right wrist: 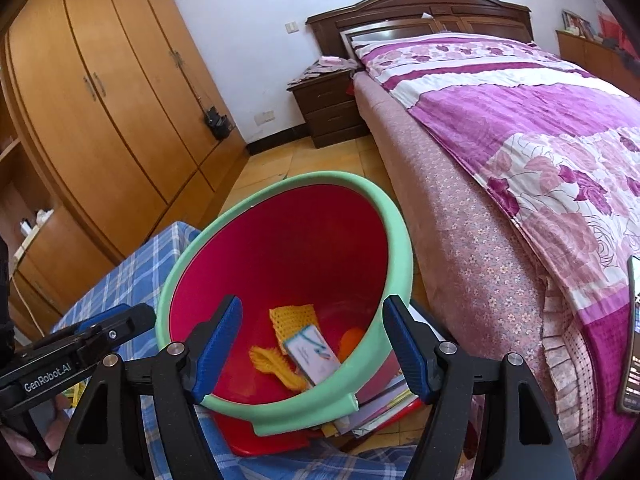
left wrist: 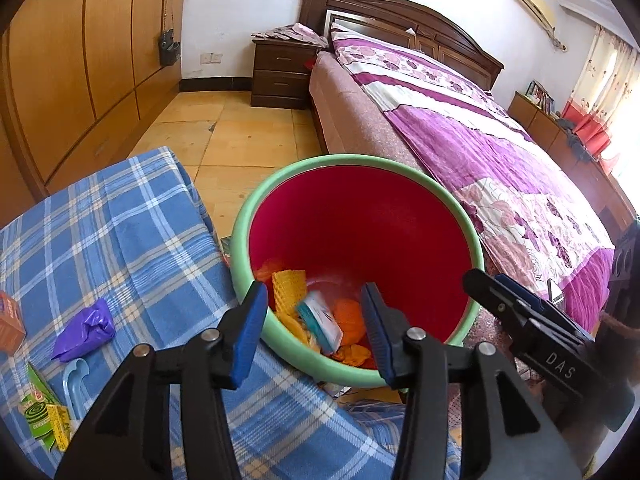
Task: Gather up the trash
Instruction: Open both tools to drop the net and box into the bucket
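Trash first: small white-and-teal box lying tilted down in the red bin with the green rim, on top of orange scraps and a yellow waffle-textured piece. Same box seen from the right wrist view, resting against the near wall of the bin, yellow piece just behind it. Left gripper hanging over the bin's near rim, jaws spread apart with nothing between the blue pads, box well below them. Right gripper also over the bin, jaws spread wide and empty, no contact with the rim that can be made out. Right gripper poking into the left view from the right side too, and left gripper body showing at the left edge of the right view. More trash not yet collected on the blue plaid surface left of the bin: crumpled purple bag, orange carton at the edge, green mosquito-coil box, pale blue plastic bit. Stack of books or papers under the bin's edge on the floor. Bed with the purple floral cover right beside the bin, dark nightstand by the headboard, wooden wardrobe along the left wall.
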A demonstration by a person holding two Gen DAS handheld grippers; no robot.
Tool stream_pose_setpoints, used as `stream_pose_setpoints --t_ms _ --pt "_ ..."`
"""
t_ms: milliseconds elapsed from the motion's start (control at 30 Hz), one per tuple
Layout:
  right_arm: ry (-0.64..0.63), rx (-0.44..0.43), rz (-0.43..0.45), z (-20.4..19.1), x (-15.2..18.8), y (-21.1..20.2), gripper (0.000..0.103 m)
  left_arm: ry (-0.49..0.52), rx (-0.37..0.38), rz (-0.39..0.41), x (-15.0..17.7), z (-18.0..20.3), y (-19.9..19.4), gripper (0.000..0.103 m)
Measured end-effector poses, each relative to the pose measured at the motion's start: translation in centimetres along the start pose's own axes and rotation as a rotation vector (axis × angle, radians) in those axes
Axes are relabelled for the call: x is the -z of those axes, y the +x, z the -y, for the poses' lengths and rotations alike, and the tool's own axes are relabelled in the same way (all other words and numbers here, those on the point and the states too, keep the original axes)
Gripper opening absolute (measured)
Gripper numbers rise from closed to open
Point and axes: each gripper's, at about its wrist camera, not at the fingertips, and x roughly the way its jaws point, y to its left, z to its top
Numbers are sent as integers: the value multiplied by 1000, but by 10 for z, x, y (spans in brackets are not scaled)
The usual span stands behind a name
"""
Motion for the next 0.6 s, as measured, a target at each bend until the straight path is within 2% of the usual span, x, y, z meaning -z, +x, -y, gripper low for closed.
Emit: stream_pose_setpoints --t_ms 367,600 --pt "-1 -12 10 -12 6 -17 74 -48 -41 25 9 -23 -29 49" --pt "2 -22 1 -25 12 -21 74 -111 -99 58 13 -59 -49 49"
